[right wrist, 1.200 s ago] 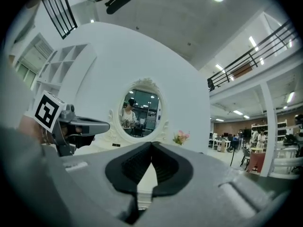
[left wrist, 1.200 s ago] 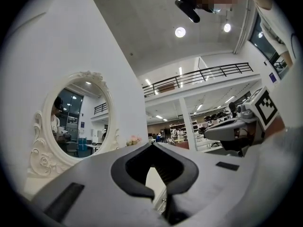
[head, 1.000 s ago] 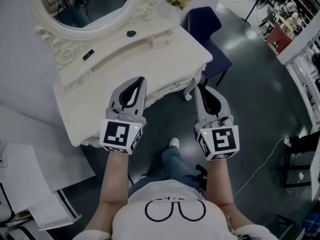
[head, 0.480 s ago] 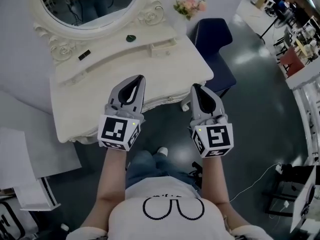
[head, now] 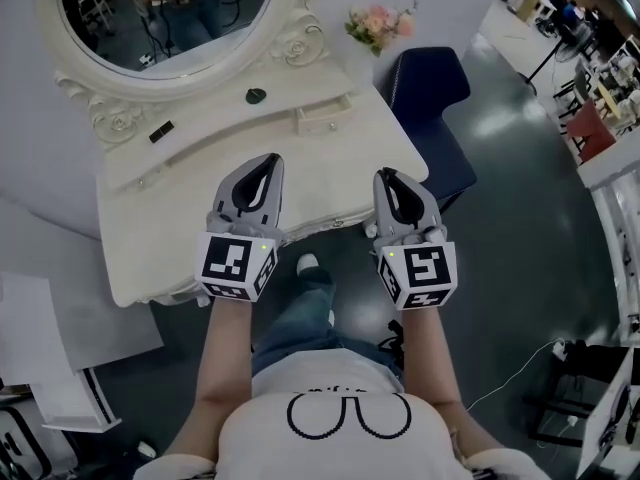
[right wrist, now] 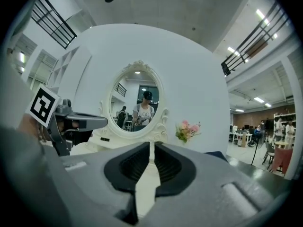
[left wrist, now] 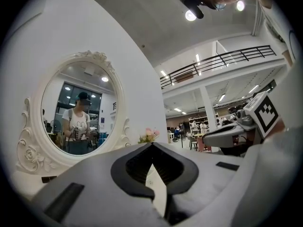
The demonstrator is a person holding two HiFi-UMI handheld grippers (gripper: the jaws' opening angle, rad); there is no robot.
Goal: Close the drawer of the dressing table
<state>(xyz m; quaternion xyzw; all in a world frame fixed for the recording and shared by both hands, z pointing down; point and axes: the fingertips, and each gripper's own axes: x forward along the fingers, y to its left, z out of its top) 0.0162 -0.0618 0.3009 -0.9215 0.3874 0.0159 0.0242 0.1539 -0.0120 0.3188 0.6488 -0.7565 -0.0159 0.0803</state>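
Observation:
The white dressing table stands below me with its oval mirror at the back. A small drawer in the raised back shelf sticks out a little from its front. My left gripper hovers over the tabletop near the front edge, shut and empty, its tips meeting. My right gripper hangs beside it over the table's front right part, holding nothing. Its jaws are only just opening, with a bare sliver between them. Both point level toward the mirror, well short of the small drawer.
A small dark object and a black item lie on the back shelf. Pink flowers stand at the table's right rear. A dark blue chair is right of the table. White sheets lie on the floor at left.
Both grippers have travelled with the person along the table toward its middle. The right gripper, earlier past the table's right corner, is now over the front edge.

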